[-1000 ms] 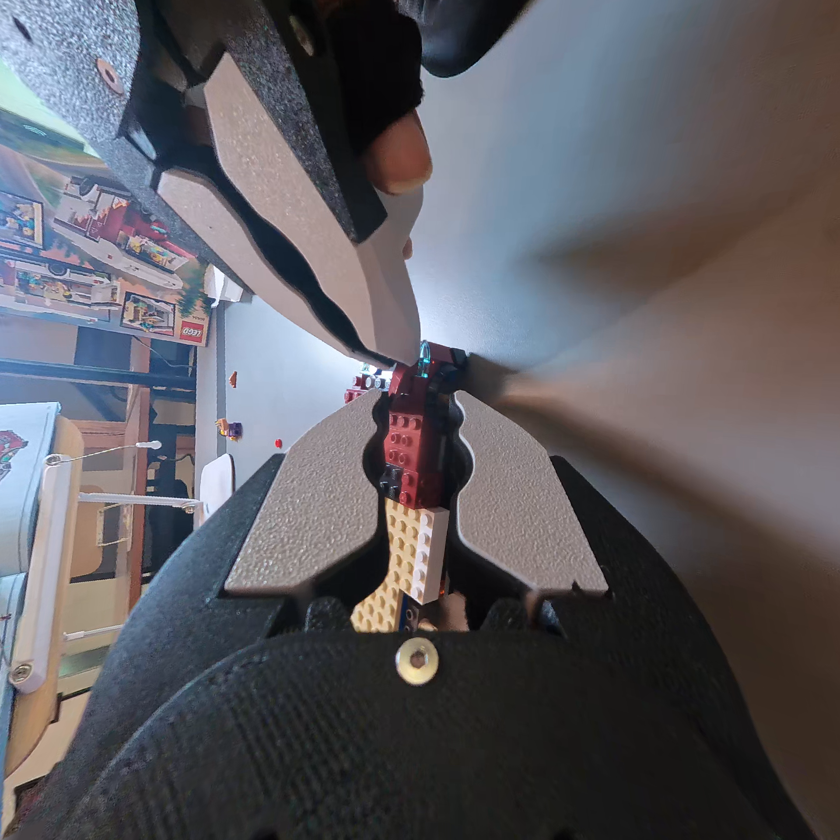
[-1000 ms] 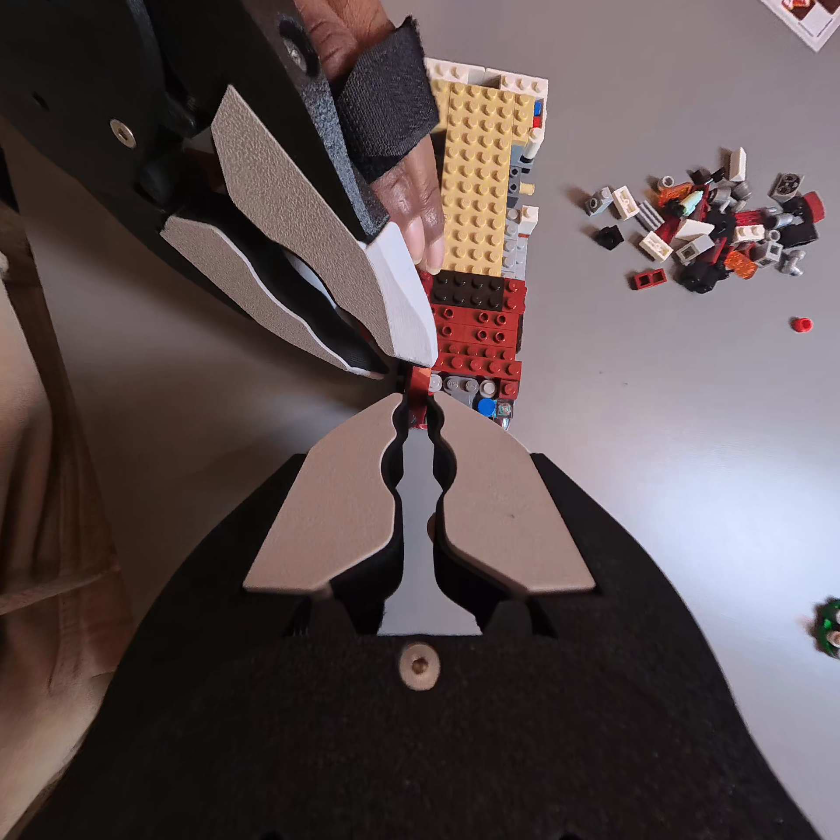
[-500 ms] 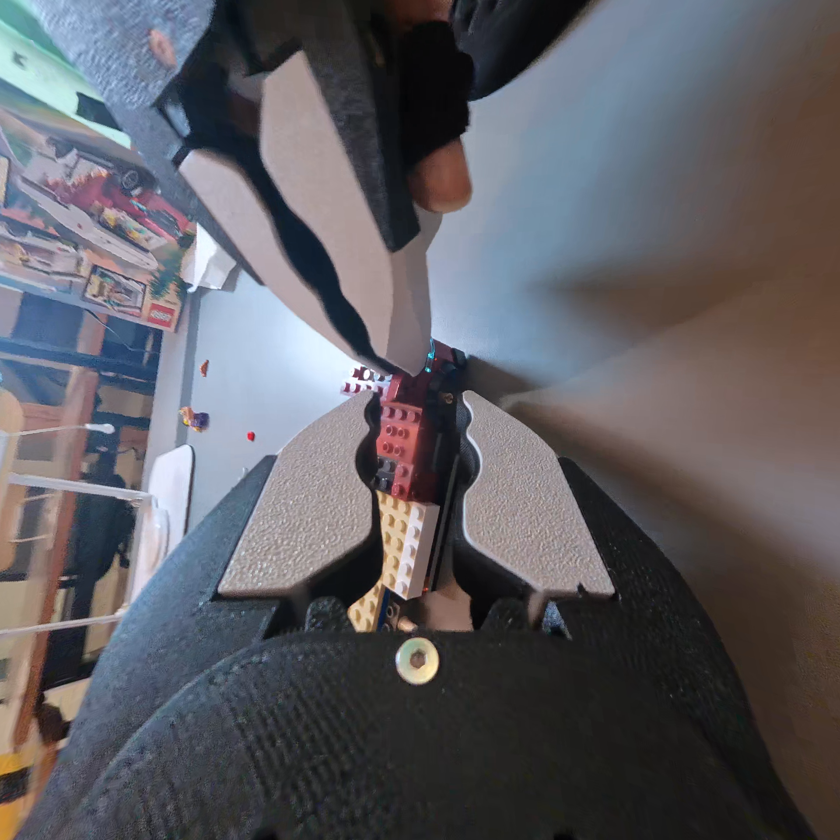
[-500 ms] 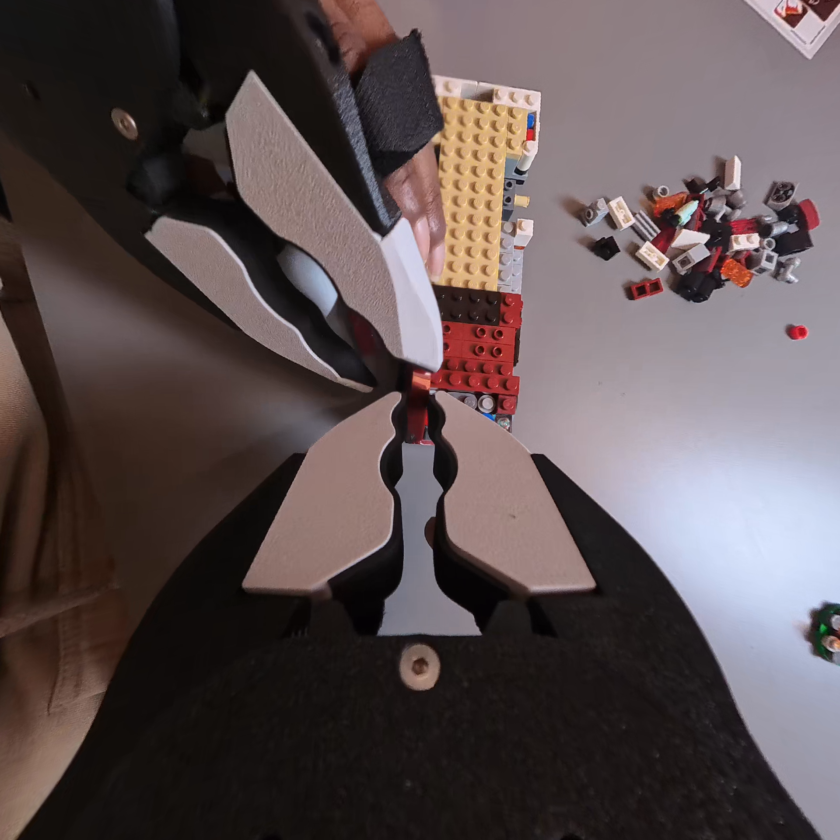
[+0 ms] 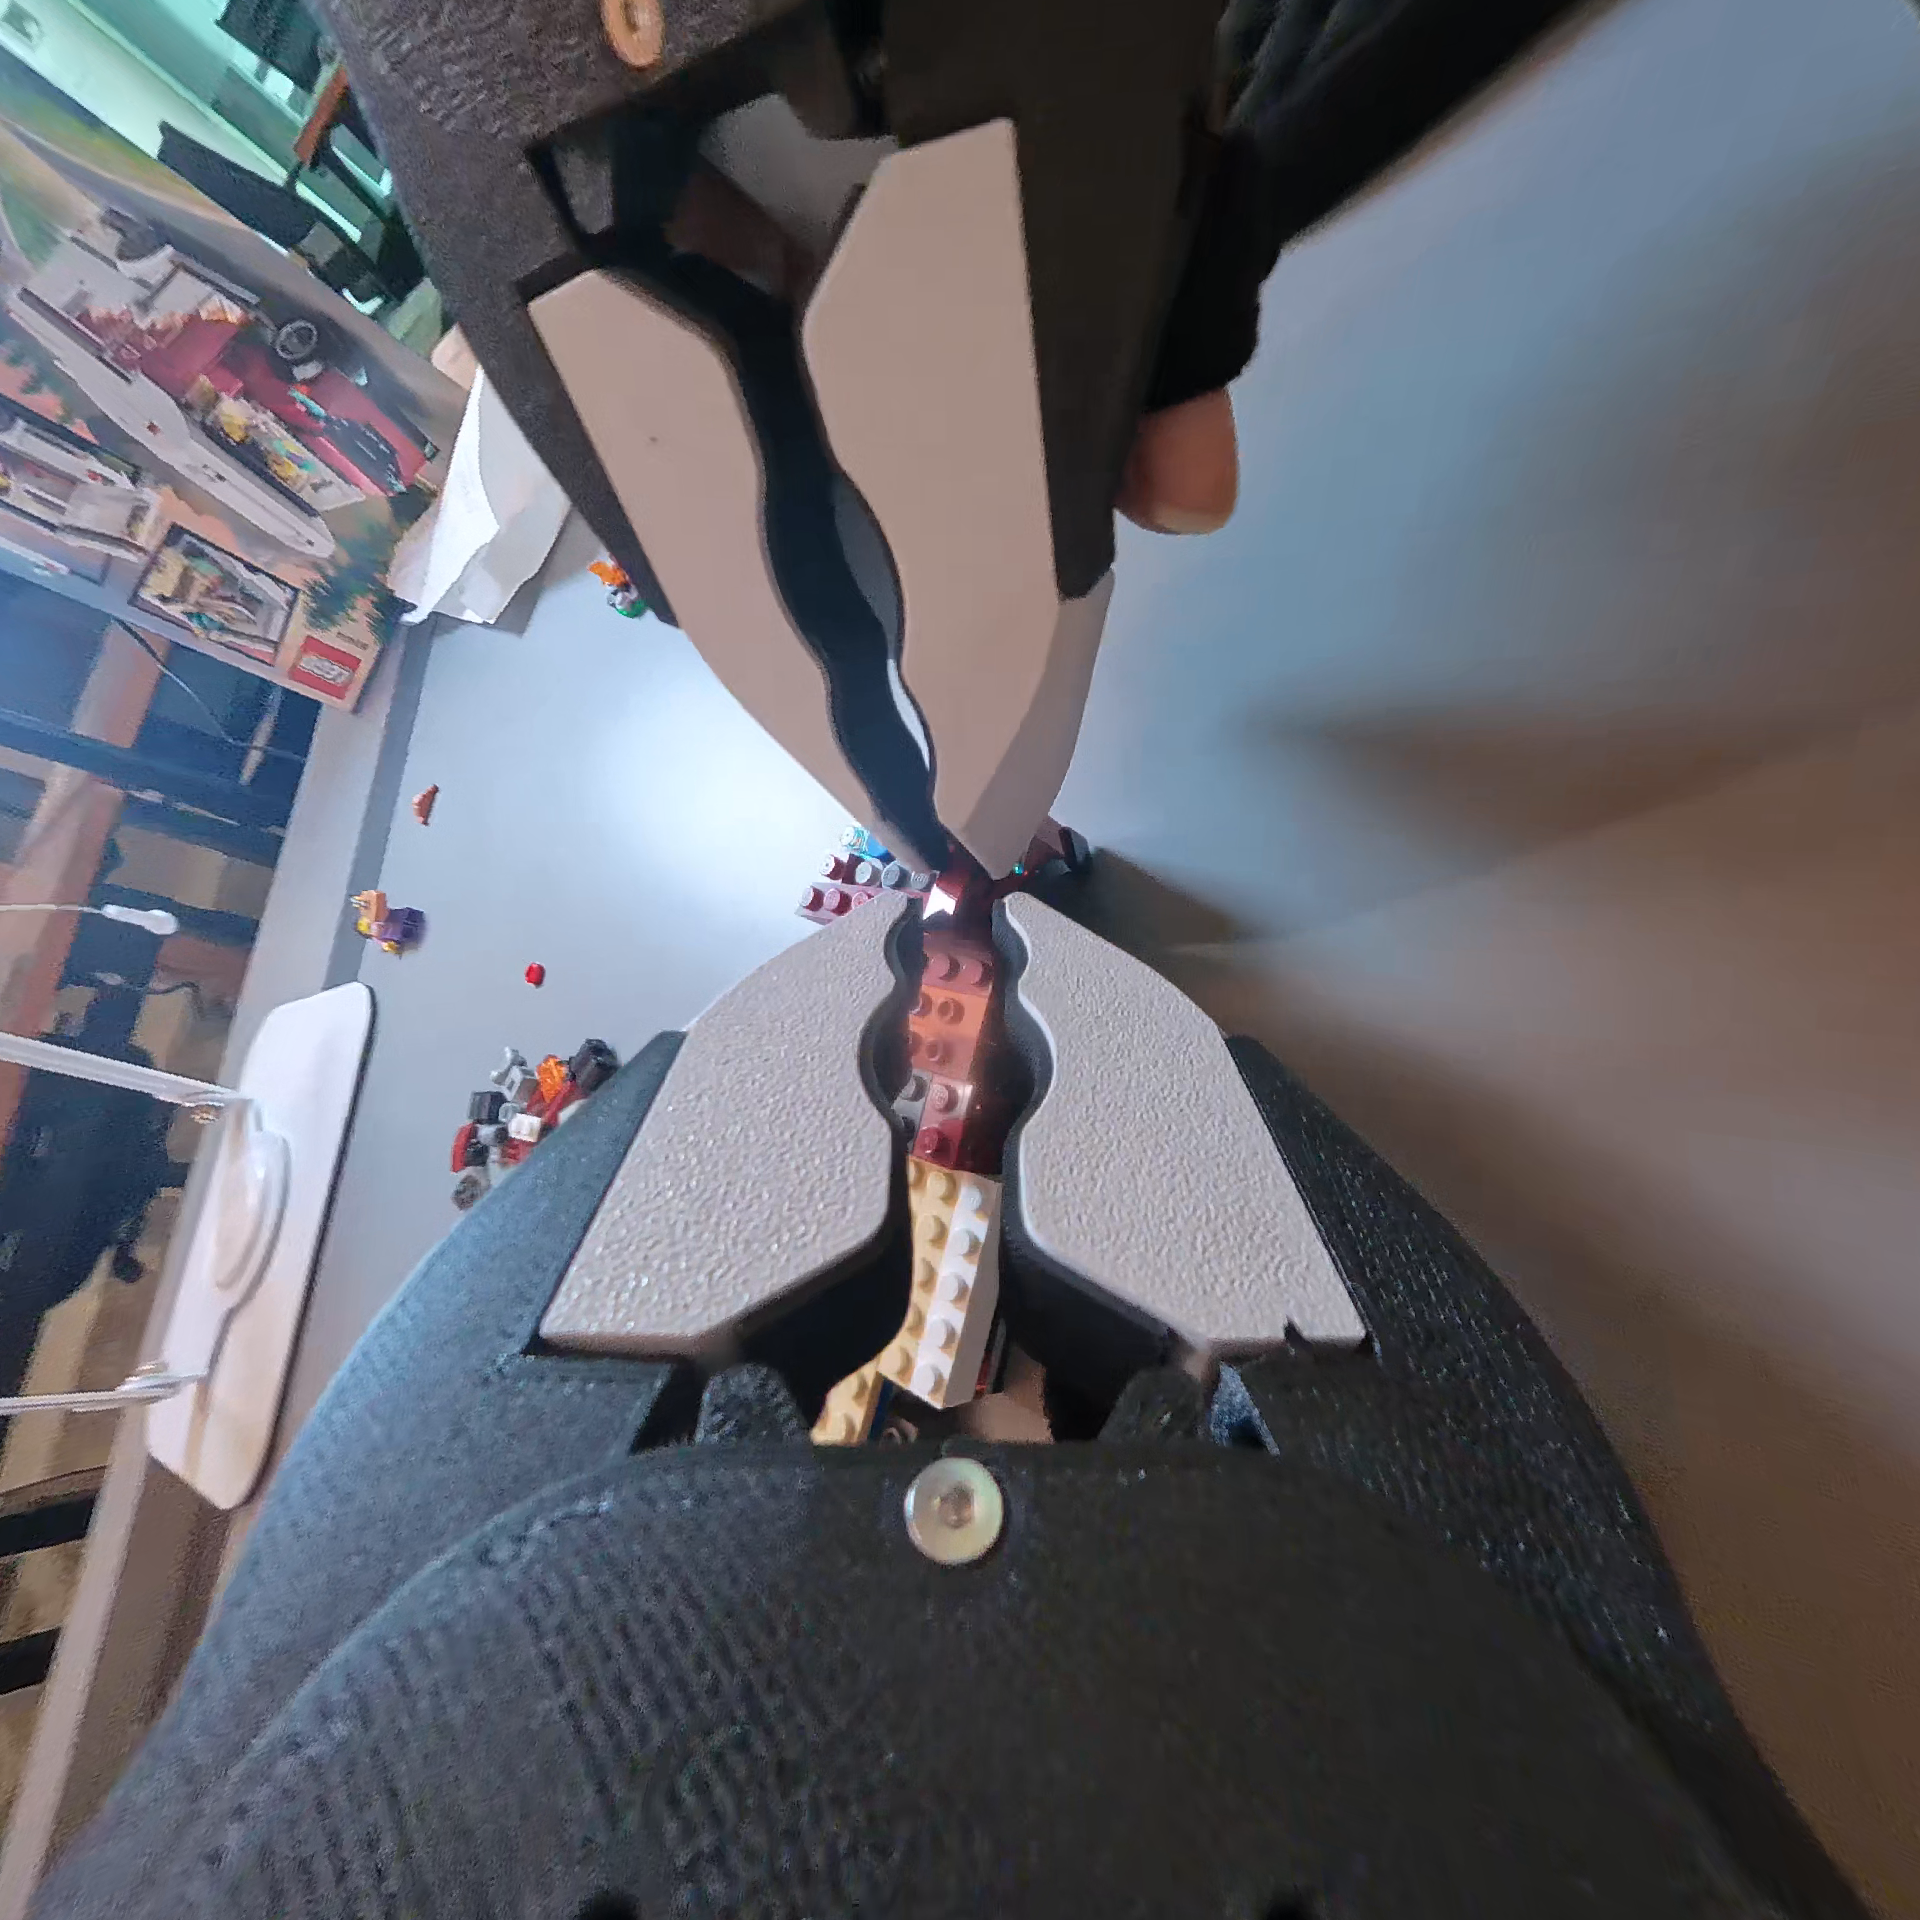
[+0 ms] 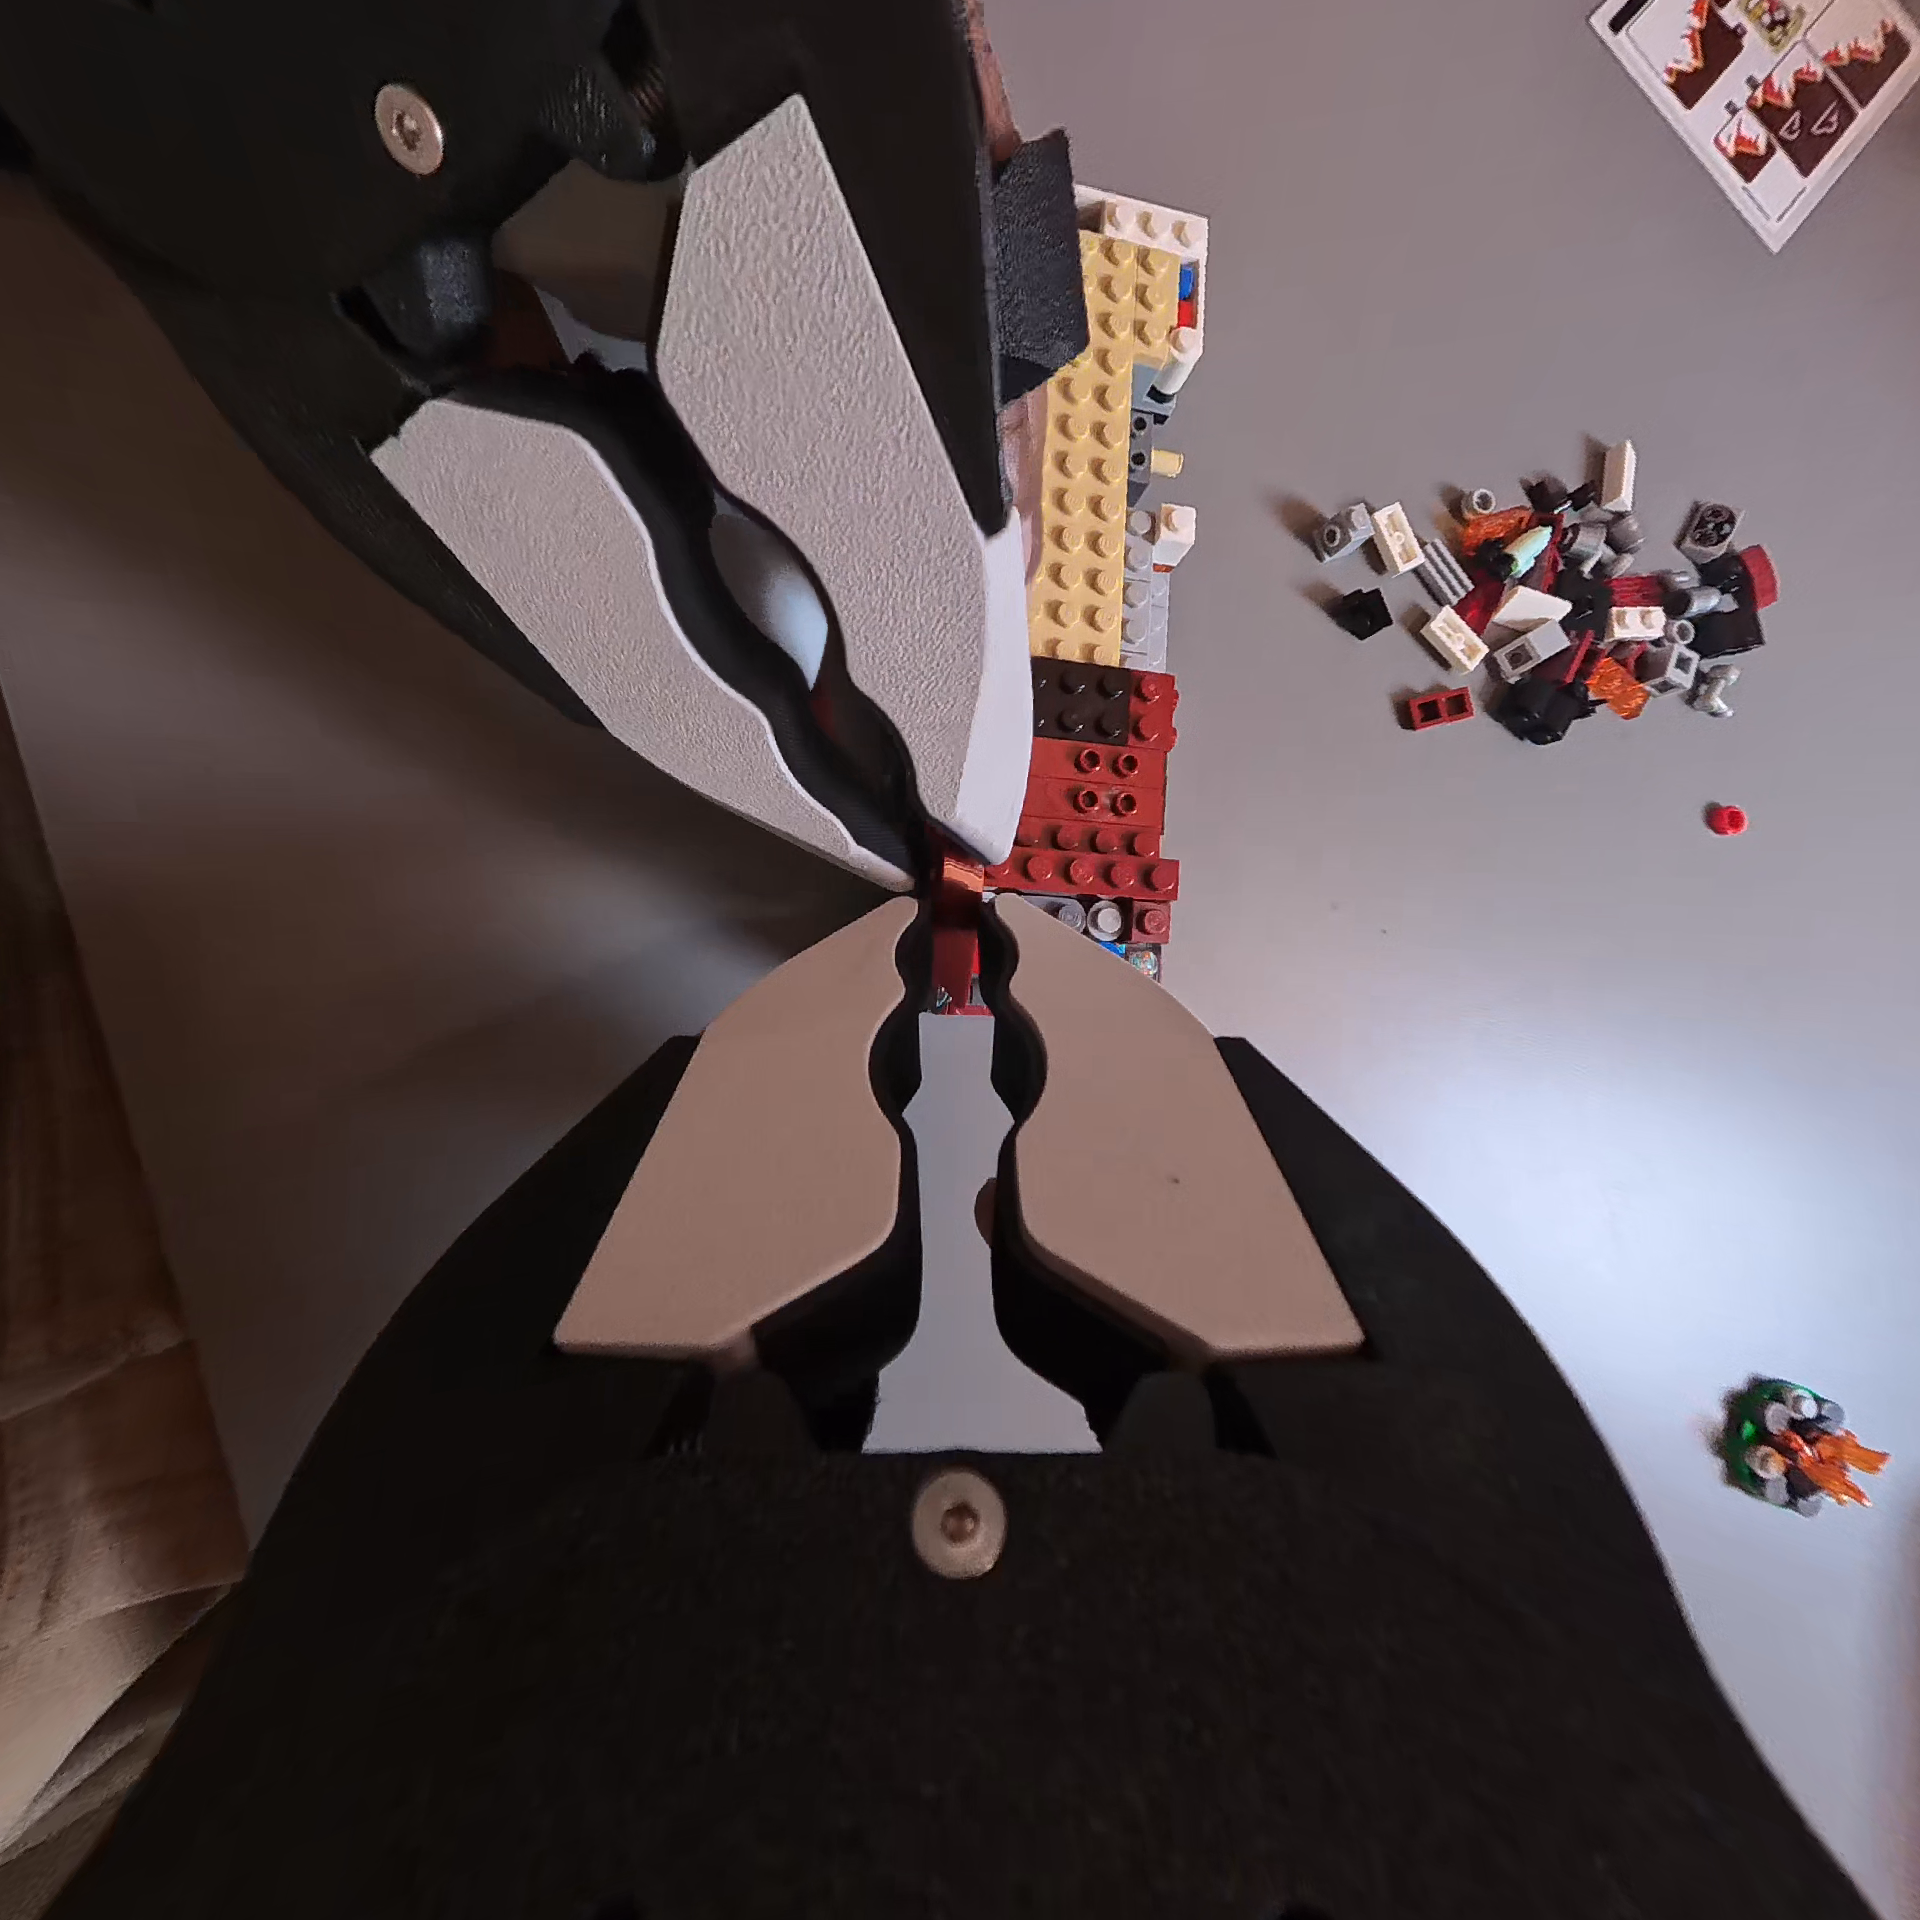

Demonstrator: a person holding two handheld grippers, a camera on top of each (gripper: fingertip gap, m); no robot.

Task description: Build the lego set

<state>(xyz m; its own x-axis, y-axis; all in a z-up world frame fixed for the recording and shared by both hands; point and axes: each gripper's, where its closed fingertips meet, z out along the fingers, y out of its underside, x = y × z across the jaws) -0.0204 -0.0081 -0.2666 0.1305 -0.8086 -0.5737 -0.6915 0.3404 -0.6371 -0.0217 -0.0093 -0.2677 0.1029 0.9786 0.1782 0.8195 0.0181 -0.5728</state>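
A flat brick build [image 6: 1101, 623] of tan, black and dark red plates lies on the grey table [image 6: 1455, 1039]. In the left wrist view it runs edge-on [image 5: 951, 1039] between my left gripper's fingers. My left gripper [image 5: 951, 914] is shut on its dark red end; it also shows in the right wrist view [image 6: 930, 868], reaching in from the upper left. My right gripper [image 6: 956, 914] is shut on a small dark red piece [image 6: 958, 951] right at the build's near end. It meets the left gripper tip to tip. The right gripper [image 5: 951, 857] comes down from above in the left wrist view.
A pile of loose bricks [image 6: 1558, 613], a red stud [image 6: 1725, 819] and a green piece with orange flames [image 6: 1797, 1455] lie to the right. An instruction sheet [image 6: 1766, 104] is at the far right corner. A toy box [image 5: 187, 436] and a white pad [image 5: 260, 1226] sit at the table's edge. Left and right tips are no more than a few centimetres apart.
My left gripper's jaws widened a little, then closed onto the build. The left view has swung, so the right gripper now stands more upright. The right gripper stays shut on the small piece.
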